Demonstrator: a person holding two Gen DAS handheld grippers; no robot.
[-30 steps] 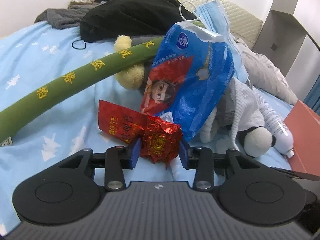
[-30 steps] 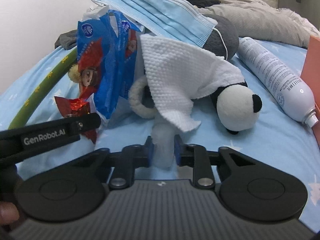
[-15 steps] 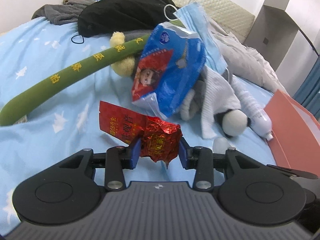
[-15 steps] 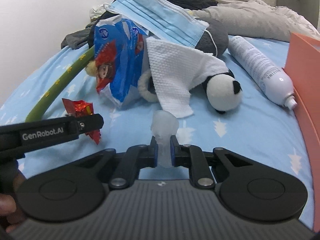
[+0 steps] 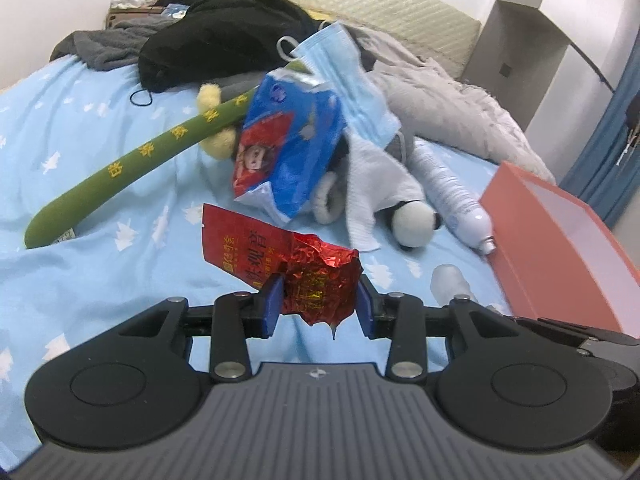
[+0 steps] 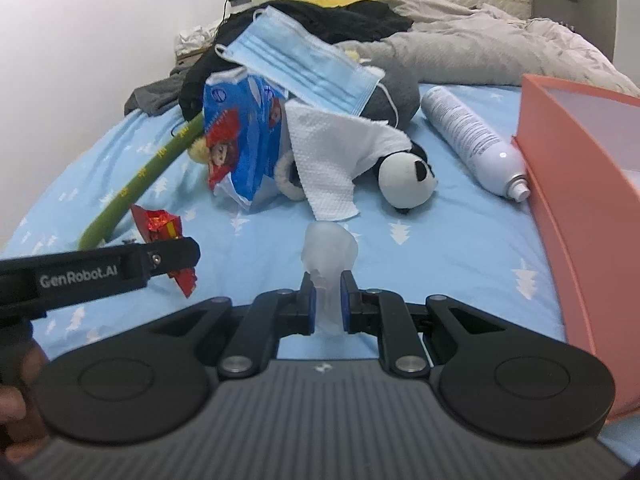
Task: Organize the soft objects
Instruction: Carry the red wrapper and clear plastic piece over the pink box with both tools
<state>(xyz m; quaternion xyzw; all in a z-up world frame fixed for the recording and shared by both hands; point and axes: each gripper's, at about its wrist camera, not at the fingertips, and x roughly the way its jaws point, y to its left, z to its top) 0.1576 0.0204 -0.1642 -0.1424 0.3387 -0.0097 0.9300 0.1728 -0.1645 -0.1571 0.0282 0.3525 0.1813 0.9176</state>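
Both tools are loaded and the orange box [image 6: 576,208] at the right looks empty in the part that shows, so the sorting seems barely begun. The left gripper [image 5: 318,306] is clamped on a crumpled red foil wrapper [image 5: 296,272], its pads pressing the crinkled, shiny bunch while the flat printed end juts out to the left, clear of the bed. The right gripper [image 6: 329,304] is pinched nearly together on a translucent soft plastic piece [image 6: 330,252], frosted and squashy, bulging into a rounded lump above the pads; its jaws have just been closing on that piece. Everything else lies in a heap further up the pale blue sheet [image 5: 100,152]: a glossy blue tissue pack [image 5: 292,152] leaning upright, a pleated blue face mask [image 6: 296,60] draped over the top of it, a dimpled white paper towel [image 6: 332,160] slumped over a plush panda [image 6: 404,178], and a long green plush stick [image 5: 132,176] with yellow characters running under the pack. A smooth white spray bottle [image 6: 468,136] lies just beside the box, rigid rather than soft. My guess is that the two held pieces go into the box, and the heap is left to clear.
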